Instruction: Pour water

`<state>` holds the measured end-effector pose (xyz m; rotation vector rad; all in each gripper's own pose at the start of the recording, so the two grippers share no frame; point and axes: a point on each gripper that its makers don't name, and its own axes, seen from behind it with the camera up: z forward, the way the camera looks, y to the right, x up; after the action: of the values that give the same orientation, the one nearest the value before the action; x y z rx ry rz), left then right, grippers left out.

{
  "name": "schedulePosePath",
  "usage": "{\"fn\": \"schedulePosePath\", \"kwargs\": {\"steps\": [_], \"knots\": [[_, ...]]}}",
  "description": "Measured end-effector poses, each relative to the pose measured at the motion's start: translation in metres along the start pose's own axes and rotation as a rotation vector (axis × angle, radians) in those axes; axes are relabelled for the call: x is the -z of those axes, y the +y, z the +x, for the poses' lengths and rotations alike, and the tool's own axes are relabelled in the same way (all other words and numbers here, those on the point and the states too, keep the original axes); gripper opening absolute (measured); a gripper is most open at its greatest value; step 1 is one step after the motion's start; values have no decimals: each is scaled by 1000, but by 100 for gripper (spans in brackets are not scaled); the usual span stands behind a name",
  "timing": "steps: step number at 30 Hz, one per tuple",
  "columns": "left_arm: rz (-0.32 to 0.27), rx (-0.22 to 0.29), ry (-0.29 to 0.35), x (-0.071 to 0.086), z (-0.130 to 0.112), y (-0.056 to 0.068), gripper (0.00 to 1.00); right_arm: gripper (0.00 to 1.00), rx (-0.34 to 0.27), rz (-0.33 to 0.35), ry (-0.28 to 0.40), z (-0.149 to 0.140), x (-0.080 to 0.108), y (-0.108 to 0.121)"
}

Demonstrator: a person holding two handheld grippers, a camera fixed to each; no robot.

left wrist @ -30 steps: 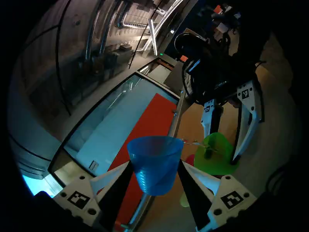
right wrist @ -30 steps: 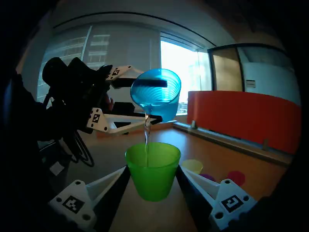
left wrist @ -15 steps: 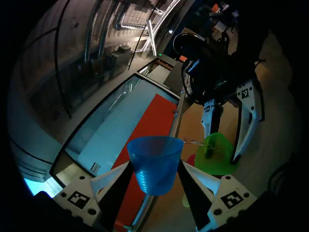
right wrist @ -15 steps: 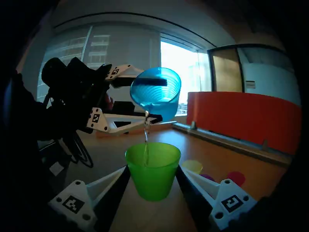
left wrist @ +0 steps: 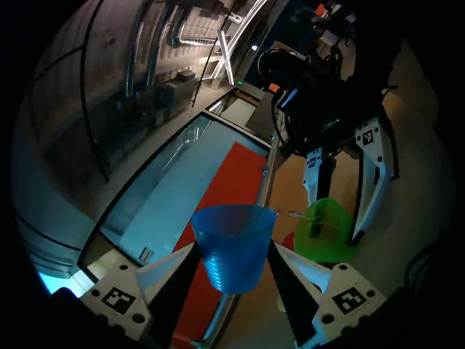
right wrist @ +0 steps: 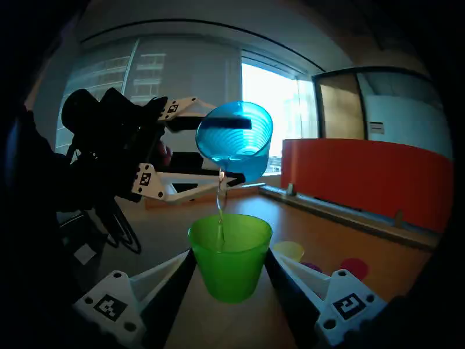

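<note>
Blue cup (right wrist: 234, 138) tilted in left tool (left wrist: 232, 247), above green cup (right wrist: 230, 262) in right tool (right wrist: 230, 253)

Your left fingers (left wrist: 165, 269) are white with black pads, clasping a translucent blue cup (left wrist: 234, 247). Your right fingers (right wrist: 160, 272) match, around a bright green cup (right wrist: 230, 259). Black-and-white square markers (right wrist: 110, 306) sit at their bases. Past the right fingers stands an orange panel (right wrist: 372, 174).

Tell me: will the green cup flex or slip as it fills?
It probably flexes: the green cup looks like thin translucent plastic. It likely gets heavier while the stream from the blue cup lands in it. Its taper may resist slipping downward.
</note>
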<state>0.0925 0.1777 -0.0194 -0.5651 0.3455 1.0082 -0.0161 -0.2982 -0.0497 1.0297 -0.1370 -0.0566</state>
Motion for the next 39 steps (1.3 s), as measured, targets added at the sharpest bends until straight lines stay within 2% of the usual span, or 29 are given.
{"fn": "schedulePosePath", "kwargs": {"steps": [39], "knots": [[5,-80,17,-7,10,0,80,86,8,-8,13,3,3,4]]}}
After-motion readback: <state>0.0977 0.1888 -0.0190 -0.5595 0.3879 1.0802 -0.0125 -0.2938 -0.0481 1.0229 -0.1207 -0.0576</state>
